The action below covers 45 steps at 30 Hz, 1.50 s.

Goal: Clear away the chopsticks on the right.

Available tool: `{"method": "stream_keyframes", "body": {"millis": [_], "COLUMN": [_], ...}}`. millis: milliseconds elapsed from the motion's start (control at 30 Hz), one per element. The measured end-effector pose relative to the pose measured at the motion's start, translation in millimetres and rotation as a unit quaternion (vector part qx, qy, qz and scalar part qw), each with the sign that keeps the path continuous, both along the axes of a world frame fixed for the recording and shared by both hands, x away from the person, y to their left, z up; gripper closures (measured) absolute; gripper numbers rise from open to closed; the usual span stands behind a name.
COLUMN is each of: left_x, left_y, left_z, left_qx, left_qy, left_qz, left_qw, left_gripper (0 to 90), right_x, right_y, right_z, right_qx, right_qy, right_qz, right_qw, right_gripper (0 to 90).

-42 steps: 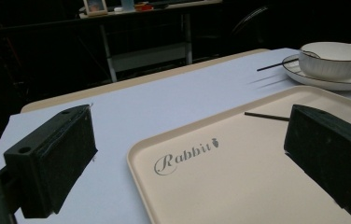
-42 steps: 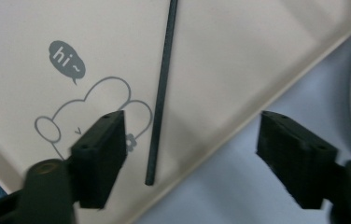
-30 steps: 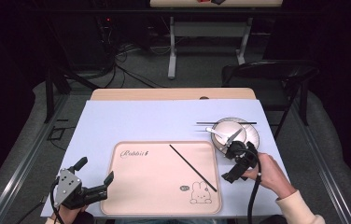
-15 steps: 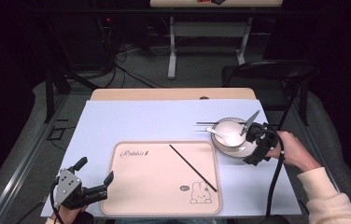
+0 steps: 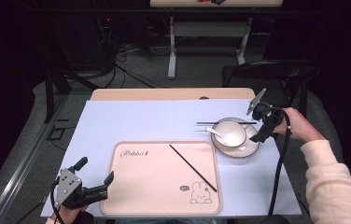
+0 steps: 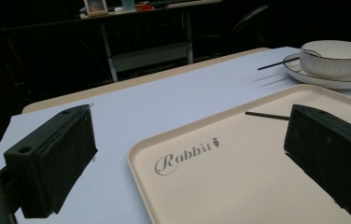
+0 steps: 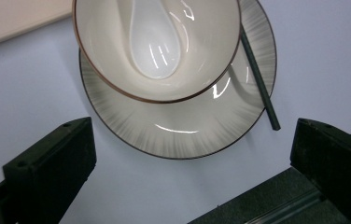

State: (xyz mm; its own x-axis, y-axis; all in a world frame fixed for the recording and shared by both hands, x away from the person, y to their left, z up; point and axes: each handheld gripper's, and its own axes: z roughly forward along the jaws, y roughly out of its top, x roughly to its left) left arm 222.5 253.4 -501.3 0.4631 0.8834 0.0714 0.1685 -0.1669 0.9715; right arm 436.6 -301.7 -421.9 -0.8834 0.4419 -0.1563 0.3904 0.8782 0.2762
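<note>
High view: the right gripper (image 5: 260, 125) hovers at the right edge of the grey-rimmed ceramic plate (image 5: 247, 149), jaws spread wide and holding nothing. On that plate stands a white porcelain bowl (image 5: 229, 133) containing a white ceramic spoon (image 5: 214, 132). One thin black chopstick (image 5: 226, 123) lies across the plate's far rim; in the right gripper view it (image 7: 259, 77) passes just behind the bowl (image 7: 155, 46). A second black chopstick (image 5: 193, 167) lies diagonally on the beige rectangular plastic tray (image 5: 136, 186). The left gripper (image 5: 95, 178) rests at the tray's near-left corner, jaws wide, empty.

"Rabbit" in script on cream tray (image 6: 239, 177), near its far-left corner.
</note>
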Motion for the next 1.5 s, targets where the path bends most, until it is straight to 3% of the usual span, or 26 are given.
{"method": "stream_keyframes", "body": {"millis": [233,267,467,567,667,900,1000,1300,1500], "left_x": [0.1,0.1,0.1,0.2,0.1,0.1,0.1,0.1,-0.1], "left_y": [0.4,0.4,0.3,0.3,0.3,0.6,0.5,0.5,0.5], "left_z": [0.0,0.0,-0.1,0.0,0.0,-0.1,-0.1,-0.1,-0.1], "left_qx": [-0.002,-0.002,-0.001,0.000,-0.001,-0.002,-0.002,-0.001,-0.002], "left_qy": [0.000,0.000,0.001,0.001,0.001,0.001,0.000,0.001,0.001], "left_qz": [0.001,0.001,0.001,0.000,0.000,0.001,0.001,0.000,0.001], "left_qw": [1.0000,1.0000,1.0000,1.0000,1.0000,1.0000,1.0000,1.0000,1.0000], "left_gripper": [2.1,2.1,2.1,2.1,2.1,2.1,2.1,2.1,2.1], "right_x": [24.1,44.4,44.4,59.7,66.7,81.2,85.1,90.6,91.8], "right_y": [-7.8,-9.5,-9.5,-8.2,-7.1,1.3,5.6,13.6,15.4], "right_z": [0.6,-2.2,-2.2,-15.0,-23.8,-44.7,-51.4,-67.5,-73.0], "right_qx": [-0.009,-0.007,-0.007,-0.029,-0.019,-0.051,-0.066,-0.075,-0.082], "right_qy": [-0.005,-0.006,-0.006,-0.016,-0.021,-0.030,-0.023,0.012,0.026], "right_qz": [0.003,-0.006,-0.006,-0.002,-0.006,-0.011,-0.003,0.014,0.016], "right_qw": [0.9999,0.9999,0.9999,0.9995,0.9996,0.9982,0.9976,0.9970,0.9961], "right_gripper": [0.0,0.0,0.0,6.1,16.3,41.8,51.4,68.3,74.6]}}
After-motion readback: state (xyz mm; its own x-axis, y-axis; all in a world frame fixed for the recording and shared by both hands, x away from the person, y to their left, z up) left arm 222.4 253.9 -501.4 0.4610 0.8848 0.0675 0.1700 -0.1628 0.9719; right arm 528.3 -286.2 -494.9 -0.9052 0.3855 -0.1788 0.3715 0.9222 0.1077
